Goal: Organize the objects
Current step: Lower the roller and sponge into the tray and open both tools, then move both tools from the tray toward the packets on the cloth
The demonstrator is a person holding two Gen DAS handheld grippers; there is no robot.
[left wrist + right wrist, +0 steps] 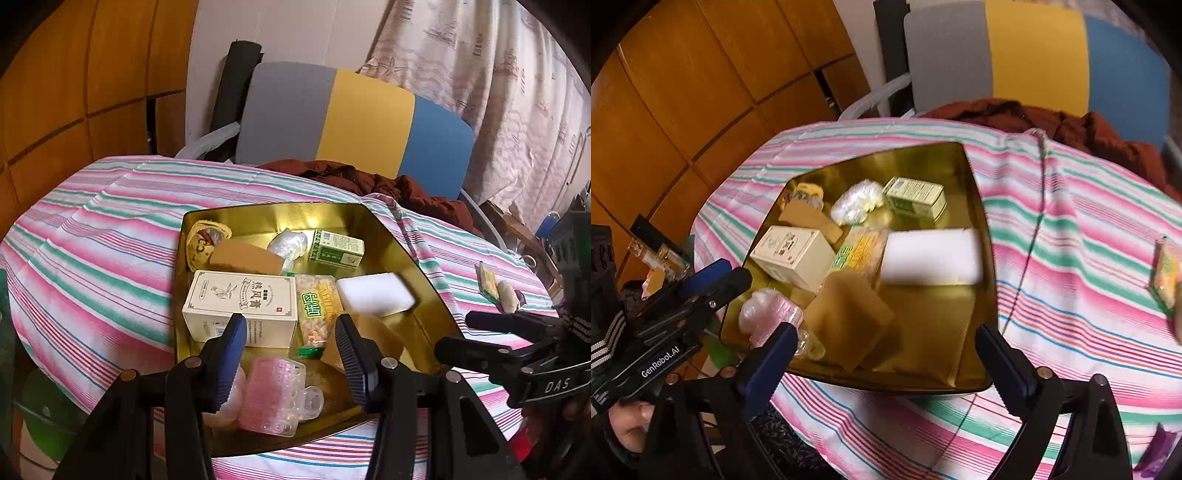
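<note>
A gold tray [332, 218] [923, 332] sits on the striped tablecloth [92, 240]. It holds a cream box [240, 306] [792, 256], a small green box [336, 249] [916, 197], a white foam block [375, 293] [932, 256], a snack packet [316, 306] [860, 251], brown card pieces [245, 256] [846, 317], a plastic wad [288, 242] and a pink plastic item [273, 395] [772, 317]. My left gripper [291, 332] [737, 271] hovers open over the tray's near left part. My right gripper [890, 354] [452, 332] stands open at the tray's near edge, holding nothing.
Small packets [498, 290] [1167, 277] lie on the cloth to the right of the tray, with a purple wrapper [1156, 454] nearer. A thin cord [1030, 251] runs across the cloth. Behind the table stand a grey, yellow and blue chair [362, 122] and a red-brown garment [406, 188].
</note>
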